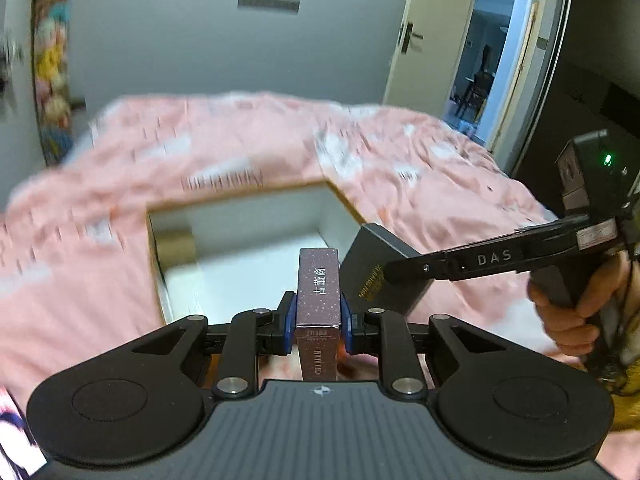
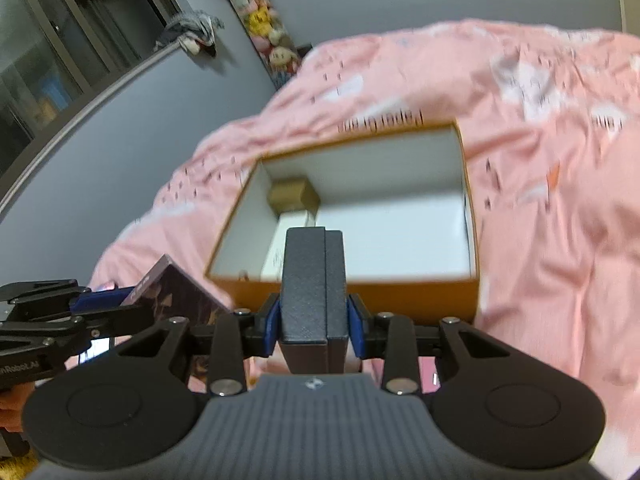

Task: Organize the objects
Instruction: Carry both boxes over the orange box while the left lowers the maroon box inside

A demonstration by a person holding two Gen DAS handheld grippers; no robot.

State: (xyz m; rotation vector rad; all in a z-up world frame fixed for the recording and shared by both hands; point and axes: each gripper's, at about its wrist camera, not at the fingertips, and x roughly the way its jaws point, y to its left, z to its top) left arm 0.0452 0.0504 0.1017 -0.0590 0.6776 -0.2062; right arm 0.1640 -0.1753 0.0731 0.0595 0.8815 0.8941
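- My left gripper (image 1: 318, 322) points forward and down over the pink bedspread (image 1: 100, 184), its blue pads (image 1: 291, 320) clenched on the narrow sides of a slim maroon box (image 1: 319, 280) that stands on edge between them, white lettering on top.
- My right gripper (image 2: 313, 322) tilts down in the same way, its pads (image 2: 273, 322) pressed against both sides of a black box (image 2: 312, 280), also held on edge.
- From the left tool, my right hand (image 1: 568, 312) shows off to the right, fingers wrapped round the handle; its gripper reaches in, and the black box (image 1: 384, 264) sits just right of the maroon one, close beside it.
- From the right tool, the left gripper (image 2: 108, 300) comes in low on the left with the maroon box (image 2: 176, 292) tilted in it.
- Ahead of and below both tools lies one open orange carton (image 2: 360, 300) with a white inside, resting on the bedspread.
- Count: two grippers, two held boxes, one carton.
- In the carton's far left corner I see one small tan box (image 2: 292, 196), with a white one (image 2: 280, 252) in front of it.
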